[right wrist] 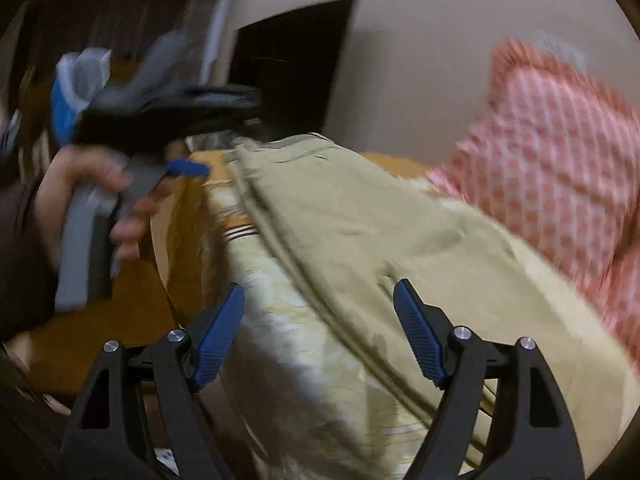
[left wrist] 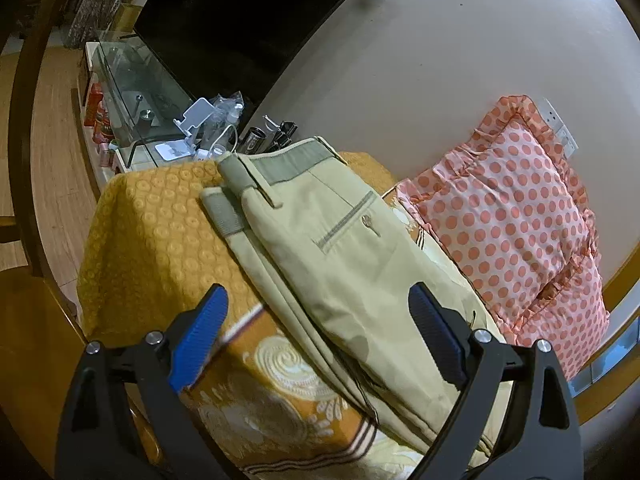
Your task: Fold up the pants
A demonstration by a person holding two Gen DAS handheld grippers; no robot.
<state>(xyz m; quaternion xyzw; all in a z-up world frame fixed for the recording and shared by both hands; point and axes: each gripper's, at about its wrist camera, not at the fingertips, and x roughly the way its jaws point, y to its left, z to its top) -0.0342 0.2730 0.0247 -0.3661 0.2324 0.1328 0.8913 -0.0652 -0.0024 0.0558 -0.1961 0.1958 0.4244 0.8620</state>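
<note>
Beige pants [left wrist: 344, 256] lie folded lengthwise on an orange patterned bedspread [left wrist: 156, 224], waistband at the far end and a back pocket facing up. My left gripper [left wrist: 316, 332] is open and empty, hovering above the near part of the pants. In the blurred right wrist view the pants [right wrist: 360, 232] run from the far middle to the near right. My right gripper [right wrist: 318, 328] is open and empty above their near part. The left gripper also shows there [right wrist: 188, 168], held in a hand at the far left beside the pants.
A pink dotted pillow [left wrist: 516, 224] lies right of the pants against the wall; it also shows in the right wrist view [right wrist: 560, 152]. A glass stand [left wrist: 132, 92] with bottles and clutter sits beyond the bed below a dark TV [left wrist: 240, 24]. Wooden floor lies left.
</note>
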